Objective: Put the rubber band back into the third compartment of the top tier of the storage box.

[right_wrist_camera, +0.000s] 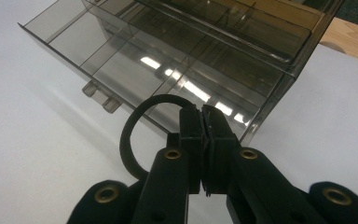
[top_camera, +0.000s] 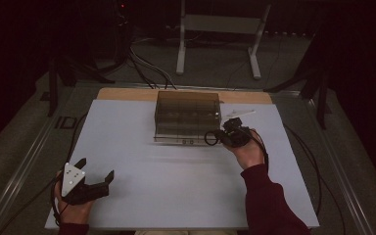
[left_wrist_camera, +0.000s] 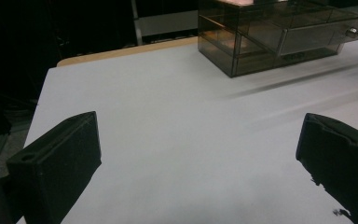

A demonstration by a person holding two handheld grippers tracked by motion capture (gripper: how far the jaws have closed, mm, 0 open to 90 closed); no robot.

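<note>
Here right claw (right_wrist_camera: 204,116) pinches black ring (right_wrist_camera: 130,140) beside open drawer (right_wrist_camera: 121,56) of smoky organizer (top_camera: 187,115); left claw (top_camera: 96,170) spread, well apart.

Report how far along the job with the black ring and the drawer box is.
Done: the drawer of the smoky drawer box is pulled open. In hand: the right hand-held gripper pinches the black ring beside it. Left: ring not yet in a compartment; the left hand-held gripper sits open, idle.
</note>
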